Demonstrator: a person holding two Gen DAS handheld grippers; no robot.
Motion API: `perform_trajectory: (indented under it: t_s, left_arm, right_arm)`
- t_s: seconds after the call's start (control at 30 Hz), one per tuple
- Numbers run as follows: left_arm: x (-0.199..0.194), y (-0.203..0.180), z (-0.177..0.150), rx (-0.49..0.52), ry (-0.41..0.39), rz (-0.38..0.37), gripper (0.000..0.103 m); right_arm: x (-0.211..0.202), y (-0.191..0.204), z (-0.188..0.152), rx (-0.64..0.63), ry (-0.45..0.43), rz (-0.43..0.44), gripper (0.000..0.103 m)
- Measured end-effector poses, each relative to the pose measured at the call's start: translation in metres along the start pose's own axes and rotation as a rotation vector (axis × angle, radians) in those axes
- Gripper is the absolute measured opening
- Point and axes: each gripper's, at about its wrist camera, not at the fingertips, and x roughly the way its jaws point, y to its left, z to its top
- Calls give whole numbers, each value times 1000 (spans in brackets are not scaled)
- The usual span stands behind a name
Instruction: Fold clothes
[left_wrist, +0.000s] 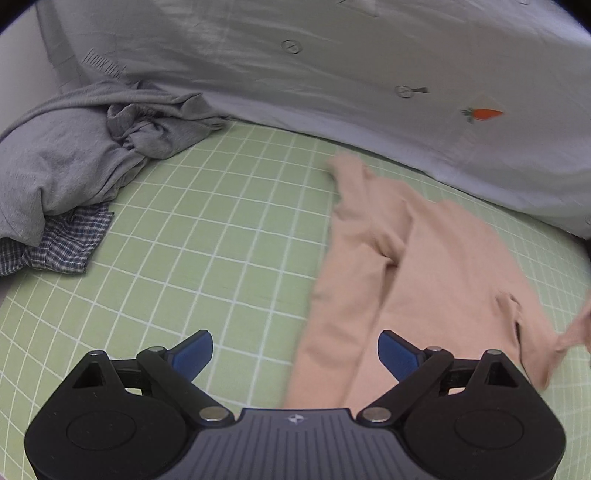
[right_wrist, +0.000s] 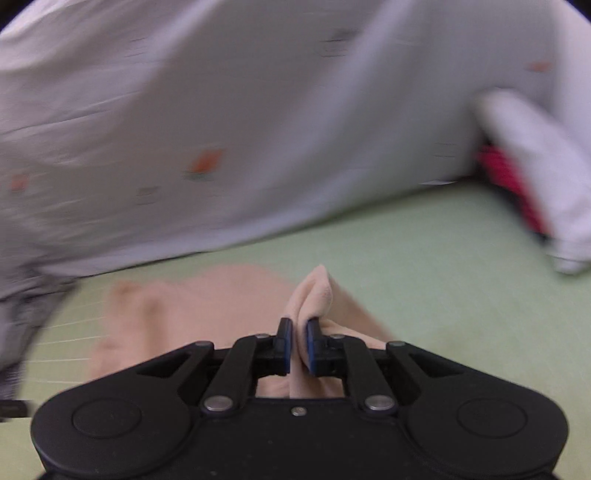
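peach knit fabric is pinched between the pads of the right tongs (right_wrist: 297, 341), a small fold of the peach garment (left_wrist: 417, 266) sticking up past the blue tips; the rest of it trails flat on the green checked bedsheet (left_wrist: 207, 229). the left tongs (left_wrist: 295, 354) hang spread wide and hold nothing, with the near hem of the garment lying just under and beside the right-hand finger.

the grip looks thin, only a bunched edge, so a quick pull could let the cloth slide out, or lift one layer and leave the one beneath behind. the right wrist view is smeared by motion, which hints at speed; a fast drag with the other side unpinned would likely skew the whole piece across the sheet rather than fold it. a sleeve is already creased near the right edge of the left wrist view, and it may get tucked in crooked.

farther off, a grey garment (left_wrist: 74, 155) is heaped over a blue plaid piece (left_wrist: 62, 243) at the left, well apart from the peach one. behind everything, the pale duvet (left_wrist: 332, 74) with carrot prints rises close to the garment's far edge, and a fold carried too far could snag against it.
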Motion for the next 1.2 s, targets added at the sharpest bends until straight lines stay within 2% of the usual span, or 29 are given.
perform_trajectory:
  t_s: [0.07,0.1,0.13,0.2,0.3,0.37,0.6,0.7,0.83,1.07,1.17,1.2]
  left_arm:
    - [6,7,1,-19,12,15,96]
    - [8,10,1,-30,19,22,96]
    - [11,14,0,-40,31,28,96]
    - [12,18,-2,-54,43,39,96]
    - [9,22,-7,-57,48,44,96]
    - [7,21,-9,-52,46,47,96]
    - [2,-7,-14,17,33,27,96]
    - [4,-29,-16,79,31,12,96]
    - [15,-61,-20,169,37,-27,96]
    - [48,-116,-21,282,72,-115,96]
    - [58,-134,-20,329,78,-141,91]
    - [62,-139,-20,343,81,-149,85]
  right_arm:
    - [18,31,-3,-5,54,131,10]
    - [28,46,-8,-16,94,192,13]
    - [36,60,-12,-44,133,224,22]
    - [42,86,-22,-153,180,185,64]
    - [36,93,-34,-239,190,131,84]
    - [32,83,-39,-210,200,84,91]
    - [6,14,-61,-56,232,-167,96]
    - [-1,-15,-69,-14,237,-221,96]
    - [-2,-38,-75,40,256,-263,96]
    - [3,-53,-84,25,276,-288,97]
    - [6,-56,-84,50,283,-296,97]
    - [7,-56,-84,58,286,-299,97]
